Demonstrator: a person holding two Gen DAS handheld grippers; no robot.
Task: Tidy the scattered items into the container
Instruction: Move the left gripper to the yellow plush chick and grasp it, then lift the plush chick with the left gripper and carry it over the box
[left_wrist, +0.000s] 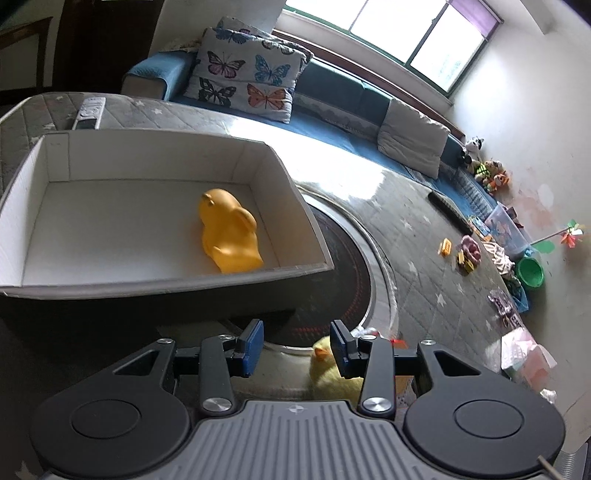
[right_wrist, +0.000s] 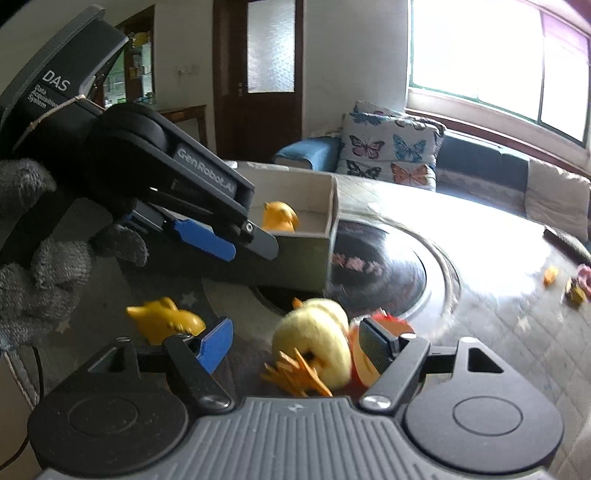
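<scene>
Yellow plush duck (right_wrist: 314, 339) lies on the table (right_wrist: 480, 280) between the jaws of the right gripper (right_wrist: 295, 345), nearer the right-hand pad, its orange feet toward the camera. These jaws stand moderately wide; neither pad visibly presses the plush, so the duck is not judged held. A red toy (right_wrist: 391, 325) sits just behind that pad and could be caught in a closure. Closing off-centre might pinch only fur, letting the soft body slip out on the lift. The left gripper (left_wrist: 297, 347) hangs with jaws open and empty just in front of the box (left_wrist: 314, 236), close to the right gripper; the two could collide if both reach in. One orange toy (left_wrist: 229, 232) already lies inside the box. A second orange toy (right_wrist: 166, 321) rests on the table, left of the right gripper.
</scene>
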